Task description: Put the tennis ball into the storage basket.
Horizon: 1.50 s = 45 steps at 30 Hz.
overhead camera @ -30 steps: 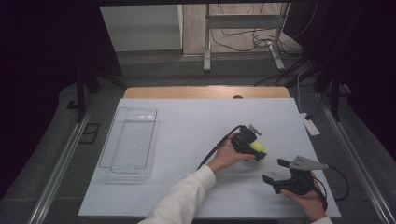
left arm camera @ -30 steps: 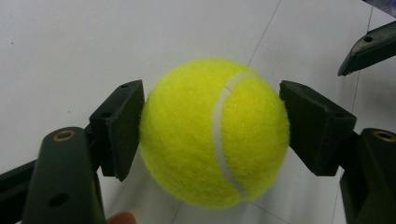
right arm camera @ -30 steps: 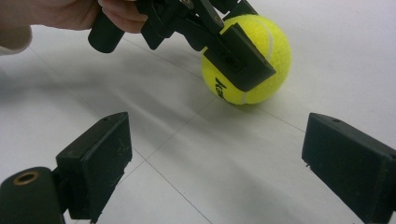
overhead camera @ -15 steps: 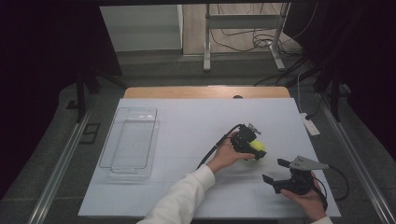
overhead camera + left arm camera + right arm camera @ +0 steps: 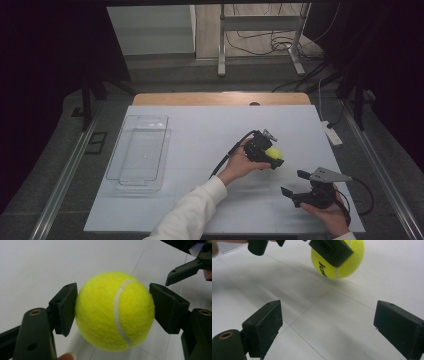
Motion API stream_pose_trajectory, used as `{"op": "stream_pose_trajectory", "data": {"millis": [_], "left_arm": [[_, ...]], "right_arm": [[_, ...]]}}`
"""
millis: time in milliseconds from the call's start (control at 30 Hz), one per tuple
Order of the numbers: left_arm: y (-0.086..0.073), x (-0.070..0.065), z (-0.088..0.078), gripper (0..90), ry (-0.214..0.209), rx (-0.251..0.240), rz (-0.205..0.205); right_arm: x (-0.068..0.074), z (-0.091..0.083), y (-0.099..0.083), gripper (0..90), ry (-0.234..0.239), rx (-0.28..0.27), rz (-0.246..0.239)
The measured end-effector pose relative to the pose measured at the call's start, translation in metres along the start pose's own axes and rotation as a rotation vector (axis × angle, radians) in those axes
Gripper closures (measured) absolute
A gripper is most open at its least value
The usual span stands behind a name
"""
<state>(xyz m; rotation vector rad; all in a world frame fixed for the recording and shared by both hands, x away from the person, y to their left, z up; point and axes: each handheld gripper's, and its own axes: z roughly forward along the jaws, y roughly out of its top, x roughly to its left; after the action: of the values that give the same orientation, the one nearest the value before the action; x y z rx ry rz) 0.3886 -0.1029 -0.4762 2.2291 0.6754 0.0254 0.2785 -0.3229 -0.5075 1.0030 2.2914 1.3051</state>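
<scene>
The left gripper grasps the yellow tennis ball between its fingers right of centre in the high view, the right gripper waits released at lower right, so the carrying step probably needs a steady grasp.

Yellow tennis ball with white seam, black jaws, clear tray, white table

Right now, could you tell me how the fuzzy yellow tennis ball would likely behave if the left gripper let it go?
The fuzzy yellow tennis ball is round, so it would probably roll across the flat white table. Its felt nap likely helps the left gripper hold it. It looks light for its size.
</scene>
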Motion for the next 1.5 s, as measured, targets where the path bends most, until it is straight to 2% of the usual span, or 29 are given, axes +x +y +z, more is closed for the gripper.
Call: {"op": "stream_pose_trajectory", "data": {"millis": [33,67,167,367,1000,1500], "left_arm": [[0.000,-0.001,-0.001,27.9,0.000,-0.007,-0.008],[-0.001,0.000,-0.004,28.0,0.004,0.002,0.012],[-0.001,0.000,-0.009,27.9,0.008,0.000,0.015],[-0.003,0.000,-0.017,28.0,0.016,-0.022,-0.002],[-0.010,-0.003,-0.036,27.9,0.012,-0.073,0.007],[-0.016,-0.005,-0.054,28.0,0.027,-0.119,0.007]], "right_arm": [[0.000,0.000,0.000,8.9,0.001,0.000,0.001],[0.000,0.000,0.000,8.9,0.001,0.000,0.002],[0.000,0.000,0.000,8.9,0.000,0.000,0.001],[0.000,0.000,0.000,8.9,-0.002,0.001,0.001],[0.000,0.000,0.000,8.9,-0.004,0.006,0.000],[0.000,0.001,0.000,8.8,-0.005,0.009,-0.001]]}}
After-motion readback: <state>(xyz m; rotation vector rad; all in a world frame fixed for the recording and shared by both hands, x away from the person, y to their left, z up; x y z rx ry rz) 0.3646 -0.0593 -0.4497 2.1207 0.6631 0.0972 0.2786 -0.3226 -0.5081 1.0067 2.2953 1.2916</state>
